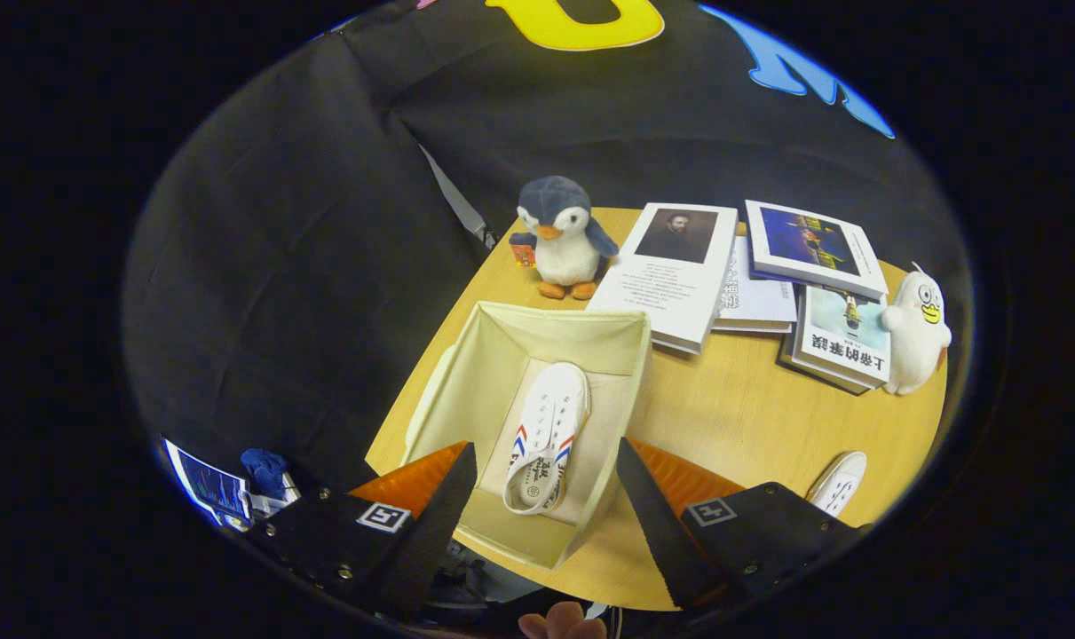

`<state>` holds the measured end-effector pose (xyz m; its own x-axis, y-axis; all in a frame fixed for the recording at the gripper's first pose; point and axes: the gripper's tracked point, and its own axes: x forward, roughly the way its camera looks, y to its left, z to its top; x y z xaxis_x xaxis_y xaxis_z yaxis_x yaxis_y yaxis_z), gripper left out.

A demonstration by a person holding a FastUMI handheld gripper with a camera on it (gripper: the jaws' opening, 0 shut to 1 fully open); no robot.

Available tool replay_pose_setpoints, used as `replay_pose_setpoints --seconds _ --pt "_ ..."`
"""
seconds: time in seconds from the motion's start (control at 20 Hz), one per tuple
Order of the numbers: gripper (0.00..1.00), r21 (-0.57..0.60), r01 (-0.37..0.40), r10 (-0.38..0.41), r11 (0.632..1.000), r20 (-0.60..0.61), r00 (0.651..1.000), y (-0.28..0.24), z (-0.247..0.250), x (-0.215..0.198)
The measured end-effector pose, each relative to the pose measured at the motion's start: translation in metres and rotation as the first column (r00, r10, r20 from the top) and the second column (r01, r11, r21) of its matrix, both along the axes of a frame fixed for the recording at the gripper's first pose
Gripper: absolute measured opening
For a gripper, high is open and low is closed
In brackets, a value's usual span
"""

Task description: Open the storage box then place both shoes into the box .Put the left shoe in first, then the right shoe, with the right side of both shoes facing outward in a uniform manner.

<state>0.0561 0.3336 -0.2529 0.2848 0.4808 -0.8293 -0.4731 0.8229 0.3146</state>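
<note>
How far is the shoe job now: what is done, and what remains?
Done: the storage box is open, and one shoe lies inside. In hand: nothing; the gripper hovers above the box, fingers open. Left: the second shoe on the table, beside the box.

Staged recording booth: black cloth wall (306, 222), round wooden table (750, 417), books (679, 266), plush toys (559, 235).

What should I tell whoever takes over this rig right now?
Gripper: open, empty, fingers spread above the box.
Box: open on the table, in front of the penguin.
First shoe: lying inside the box, between the fingers.
Second shoe: on the table, just past the right finger.
Done: box opened, one shoe in.
Left: pick up the second shoe and set it beside the first, facing the same way.
</note>
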Motion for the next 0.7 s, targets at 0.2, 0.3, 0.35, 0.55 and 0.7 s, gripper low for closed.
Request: replay_pose_setpoints --seconds 0.2,0.3,0.35,0.55,0.7 --pt "0.97 0.028 0.065 -0.065 0.997 0.018 0.998 -0.045 0.014 0.003" --pt "0.97 0.032 0.101 -0.102 0.994 0.024 0.994 -0.071 0.018 0.004" --pt "0.97 0.029 0.118 -0.119 0.993 0.030 0.992 -0.085 0.019 0.004" --pt "0.97 0.026 0.172 -0.174 0.985 0.081 0.981 -0.141 0.021 0.002" --pt "0.98 0.037 0.233 -0.235 0.972 0.090 0.968 -0.181 0.016 -0.004"
